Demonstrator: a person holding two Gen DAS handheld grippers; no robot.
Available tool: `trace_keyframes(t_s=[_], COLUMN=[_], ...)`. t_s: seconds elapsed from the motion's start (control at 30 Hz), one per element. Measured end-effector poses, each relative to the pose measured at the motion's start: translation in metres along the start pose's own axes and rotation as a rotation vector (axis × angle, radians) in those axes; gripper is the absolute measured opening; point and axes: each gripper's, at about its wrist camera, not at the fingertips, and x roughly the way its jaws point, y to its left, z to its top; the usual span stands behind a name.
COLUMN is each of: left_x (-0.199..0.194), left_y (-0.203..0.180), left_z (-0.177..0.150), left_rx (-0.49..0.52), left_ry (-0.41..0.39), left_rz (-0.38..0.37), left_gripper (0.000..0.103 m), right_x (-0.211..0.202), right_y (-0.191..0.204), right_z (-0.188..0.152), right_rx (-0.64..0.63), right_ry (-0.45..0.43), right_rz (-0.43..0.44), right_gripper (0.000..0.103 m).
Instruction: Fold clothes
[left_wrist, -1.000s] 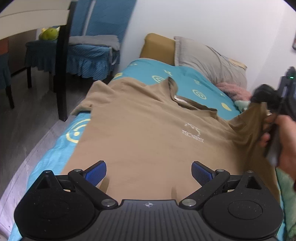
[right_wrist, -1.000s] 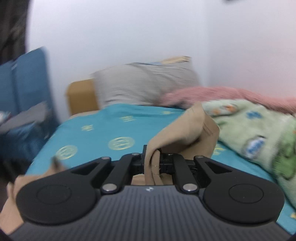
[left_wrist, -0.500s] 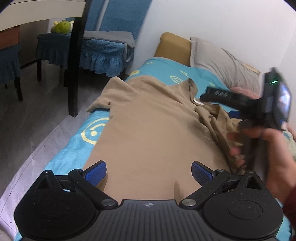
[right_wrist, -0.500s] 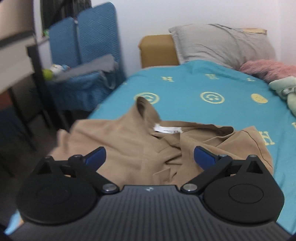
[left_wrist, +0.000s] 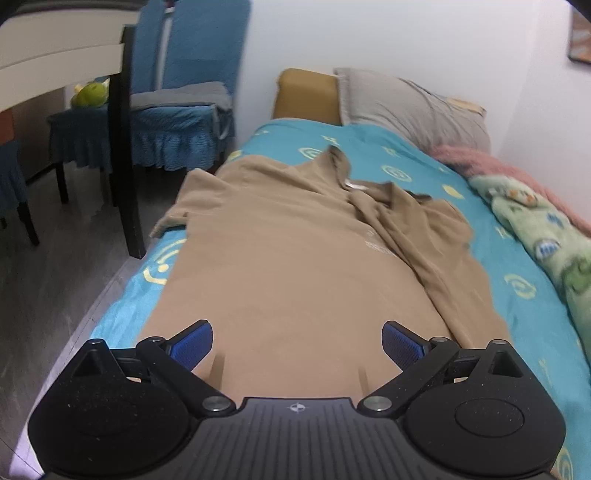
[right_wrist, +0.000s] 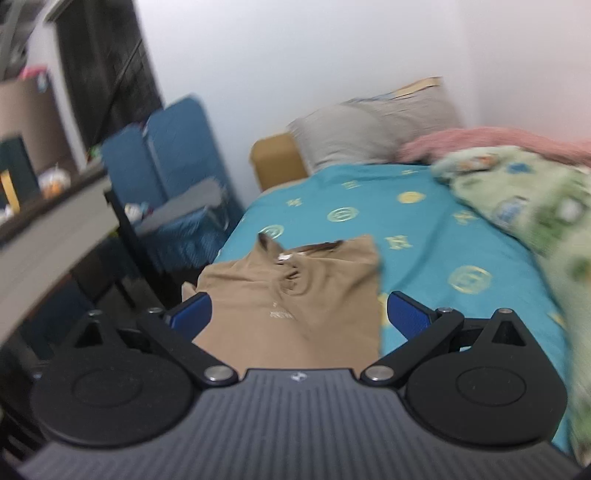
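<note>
A tan T-shirt (left_wrist: 288, 251) lies face up on the teal bedsheet (left_wrist: 517, 295), collar toward the pillows. Its right sleeve is folded inward over the chest and lies rumpled; the left sleeve hangs toward the bed's left edge. My left gripper (left_wrist: 295, 347) is open and empty, hovering over the shirt's hem. My right gripper (right_wrist: 297, 314) is open and empty, above the shirt's lower part; the shirt (right_wrist: 295, 288) shows between its fingers.
A grey pillow (left_wrist: 410, 103), a pink blanket (left_wrist: 491, 166) and a green patterned blanket (left_wrist: 546, 229) lie at the bed's head and right side. Blue-covered chairs (left_wrist: 177, 107) and a dark-legged table (left_wrist: 125, 147) stand left of the bed.
My right gripper let go of the right sleeve after carrying it inward over the chest, then opened and drew back toward the hem. The left gripper stayed open over the hem.
</note>
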Motion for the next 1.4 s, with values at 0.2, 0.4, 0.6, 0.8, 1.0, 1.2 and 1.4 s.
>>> trace_keyframes(t_s=[0.2, 0.4, 0.6, 0.8, 1.0, 1.2, 1.4], left_x=[-0.035, -0.061, -0.080, -0.083, -0.059, -0.056, -0.093], left_y=[-0.035, -0.086, -0.153, -0.232, -0.262, -0.241, -0.194], left_z=[-0.027, -0.052, -0.079, -0.119, -0.159, -0.155, -0.111], left_rx=[0.123, 0.231, 0.241, 0.400, 0.593, 0.496, 0.284], left_ry=[0.057, 0.141, 0.230, 0.253, 0.301, 0.282, 0.236], left_rz=[-0.064, -0.141, -0.297, -0.399, -0.392, -0.407, -0.508], left_gripper=[0.098, 0.087, 0.074, 0.064, 0.049, 0.005, 0.005], right_x=[-0.093, -0.116, -0.125, -0.128, -0.123, -0.120, -0.119], right_y=[-0.047, -0.088, -0.126, -0.139, -0.148, -0.150, -0.146], right_z=[-0.037, -0.038, -0.041, -0.045, -0.047, -0.048, -0.049], right_rx=[0.136, 0.203, 0.319, 0.348, 0.374, 0.382, 0.373], right_ry=[-0.086, -0.166, -0.206, -0.221, -0.202, -0.184, -0.172], right_rz=[-0.066, -0.152, -0.167, -0.165, -0.163, -0.158, -0.146], right_gripper=[0.103, 0.103, 0.103, 0.103, 0.103, 0.103, 0.103])
